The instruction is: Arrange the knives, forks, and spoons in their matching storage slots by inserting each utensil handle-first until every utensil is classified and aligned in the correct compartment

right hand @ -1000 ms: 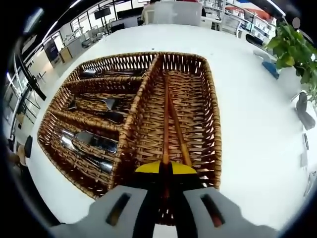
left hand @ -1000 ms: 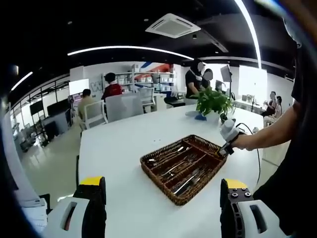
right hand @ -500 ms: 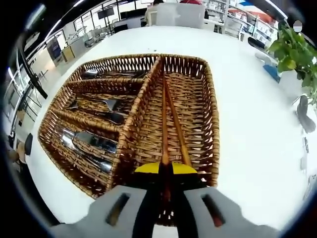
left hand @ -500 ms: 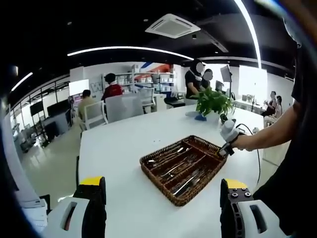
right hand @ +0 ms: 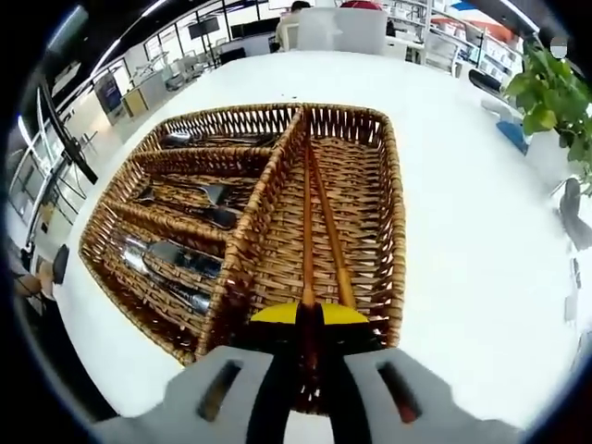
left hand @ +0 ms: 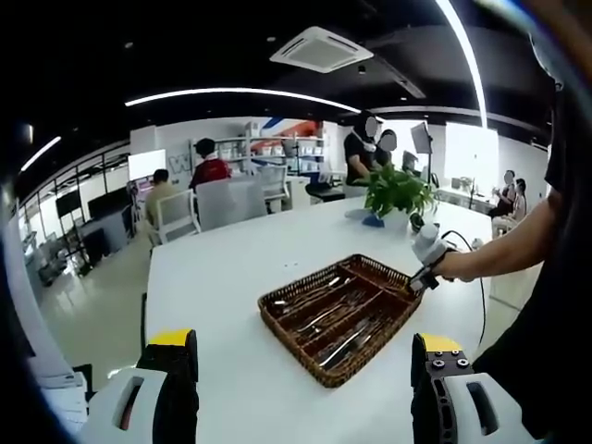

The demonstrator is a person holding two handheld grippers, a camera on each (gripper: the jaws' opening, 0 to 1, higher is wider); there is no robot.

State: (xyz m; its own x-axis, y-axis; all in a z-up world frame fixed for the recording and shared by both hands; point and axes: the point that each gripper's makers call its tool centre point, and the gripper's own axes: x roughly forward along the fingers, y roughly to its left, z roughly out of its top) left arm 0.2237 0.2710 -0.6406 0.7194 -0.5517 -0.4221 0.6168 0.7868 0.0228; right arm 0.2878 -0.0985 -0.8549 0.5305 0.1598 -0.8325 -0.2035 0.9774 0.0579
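A brown wicker basket (right hand: 399, 222) with several compartments lies on the white table (right hand: 462, 277). Spoons (right hand: 199, 141), forks (right hand: 199, 194) and knives (right hand: 171, 264) lie in its three narrow slots. My right gripper (right hand: 310, 319) is shut on a pair of brown chopsticks (right hand: 319, 222), which reach along the wide compartment. In the left gripper view the basket (left hand: 277, 326) sits ahead on the table, with the right gripper (left hand: 421, 276) at its right end. My left gripper (left hand: 303, 342) hangs open above the table, well short of the basket, with nothing between its jaws.
A potted plant (left hand: 400, 191) stands on the table beyond the basket, with a blue object beside it. Chairs (left hand: 227, 199) line the far edge and several people sit or stand behind. The person's arm (left hand: 499, 254) reaches in from the right.
The right gripper view has drawn back slightly from the basket, chopsticks still held. In the left gripper view the basket sits a little further left.
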